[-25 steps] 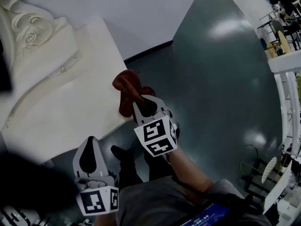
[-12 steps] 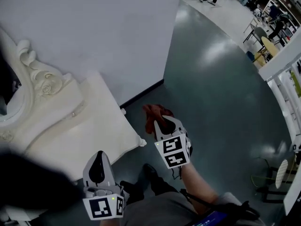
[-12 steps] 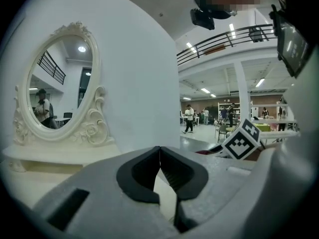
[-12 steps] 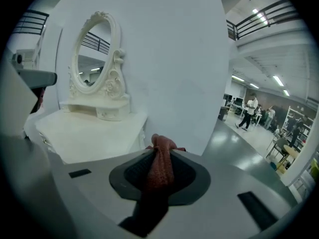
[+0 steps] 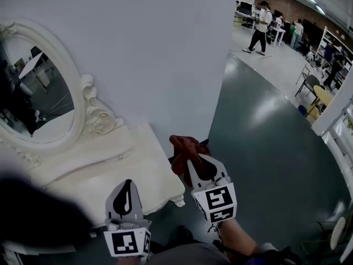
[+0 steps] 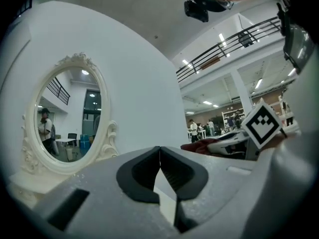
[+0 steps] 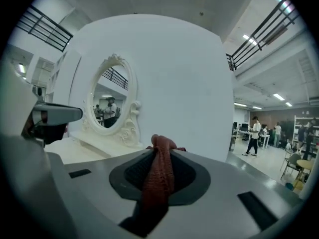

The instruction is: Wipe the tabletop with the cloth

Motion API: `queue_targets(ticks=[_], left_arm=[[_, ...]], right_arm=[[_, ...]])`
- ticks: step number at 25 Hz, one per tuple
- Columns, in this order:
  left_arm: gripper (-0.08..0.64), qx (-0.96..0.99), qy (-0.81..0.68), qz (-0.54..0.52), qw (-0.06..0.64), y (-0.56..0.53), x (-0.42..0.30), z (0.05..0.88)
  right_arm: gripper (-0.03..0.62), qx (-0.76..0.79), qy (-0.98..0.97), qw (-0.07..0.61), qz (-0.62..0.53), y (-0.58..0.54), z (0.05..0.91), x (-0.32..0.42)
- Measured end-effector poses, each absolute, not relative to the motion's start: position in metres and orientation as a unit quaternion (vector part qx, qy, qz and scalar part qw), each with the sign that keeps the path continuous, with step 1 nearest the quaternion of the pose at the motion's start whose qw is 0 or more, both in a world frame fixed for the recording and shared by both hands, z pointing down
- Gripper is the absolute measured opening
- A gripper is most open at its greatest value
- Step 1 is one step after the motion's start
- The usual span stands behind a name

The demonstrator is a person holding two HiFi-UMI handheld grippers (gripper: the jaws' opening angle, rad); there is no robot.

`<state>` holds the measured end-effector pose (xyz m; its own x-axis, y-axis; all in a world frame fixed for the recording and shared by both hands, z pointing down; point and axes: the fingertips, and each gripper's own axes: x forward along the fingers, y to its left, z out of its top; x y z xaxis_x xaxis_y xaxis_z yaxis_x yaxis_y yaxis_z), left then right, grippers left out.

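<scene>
A dark red cloth (image 7: 159,173) is pinched between the jaws of my right gripper (image 5: 194,160), which is shut on it; the cloth (image 5: 183,148) bunches out past the tips, off the right end of the white dressing tabletop (image 5: 110,170). My left gripper (image 5: 126,195) hovers over the table's front edge with its jaws together and nothing between them; in the left gripper view (image 6: 160,156) they meet in a thin line. Both grippers point roughly level toward the wall.
An oval mirror (image 5: 33,98) in an ornate white frame stands at the back of the table against a white wall (image 5: 160,48). Grey floor (image 5: 259,148) stretches to the right, where people (image 5: 259,24), chairs and shelves stand far off.
Both grippers have risen, and the view has tilted up from the floor to the wall and mirror. The cloth stays gripped in the right gripper, now off the table's right end.
</scene>
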<state>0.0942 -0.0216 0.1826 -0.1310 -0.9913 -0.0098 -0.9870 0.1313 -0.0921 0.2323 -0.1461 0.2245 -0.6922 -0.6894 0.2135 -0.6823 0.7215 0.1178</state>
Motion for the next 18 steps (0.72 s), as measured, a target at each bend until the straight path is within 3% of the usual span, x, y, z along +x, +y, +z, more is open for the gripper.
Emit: queue_targets(ticks=[7,18], left_arm=[[0.015,-0.633,0.770,-0.056,0.051,0.023,0.056,0.161],[0.015,-0.592,0.803,-0.059,0.037,0.085,0.021,0.165]], right_arm=[[0.071,0.311,-0.947,0.062,-0.051,-0.065,0.183,0.169],[0.071,0.232,-0.969,0.060,-0.058,0.020,0.190,0.101]])
